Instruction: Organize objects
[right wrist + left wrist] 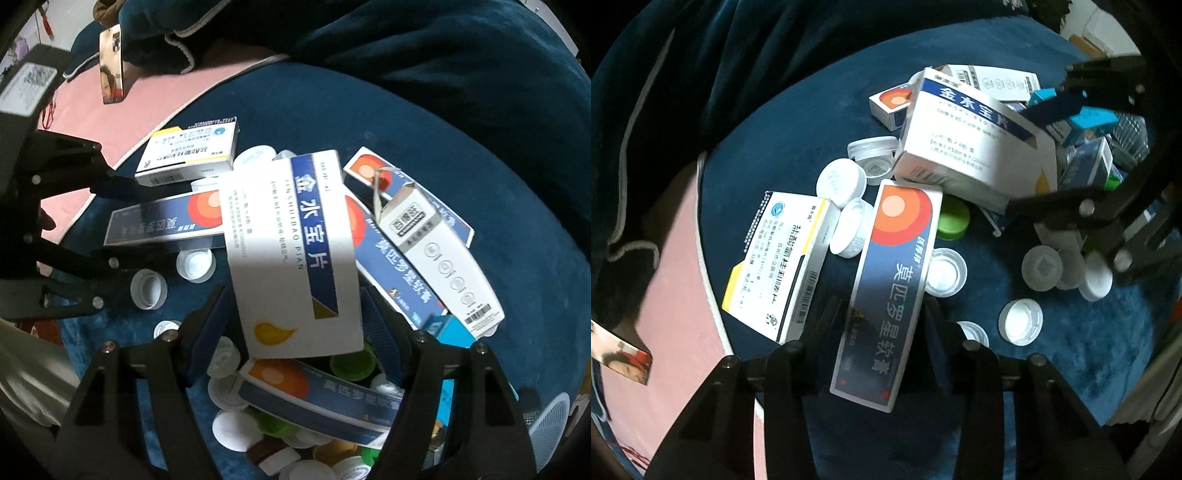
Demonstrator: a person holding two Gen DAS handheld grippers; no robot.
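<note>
A heap of medicine cartons and bottle caps lies on a dark blue plush cover (1089, 332), and the large white carton with a blue band (291, 254) serves as landmark. The right claw (295, 325) stands clamped on that carton's near end, holding it tilted above the pile; thin card, it is judged light and hollow, likely to dent under a hard squeeze, so the broad faces near an end look the safest hold. Beside it, toward the pink mat, the long navy ointment carton (886, 291) sits between the left claw (882, 325), whose pads appear to press its narrow sides; it too should be light, glossy and apt to slip. Farther that way lies a yellow-edged white carton (779, 266). Around the landmark's foot, white caps (1021, 322) and a green cap (951, 220) scatter: small, rigid, prone to roll.
</note>
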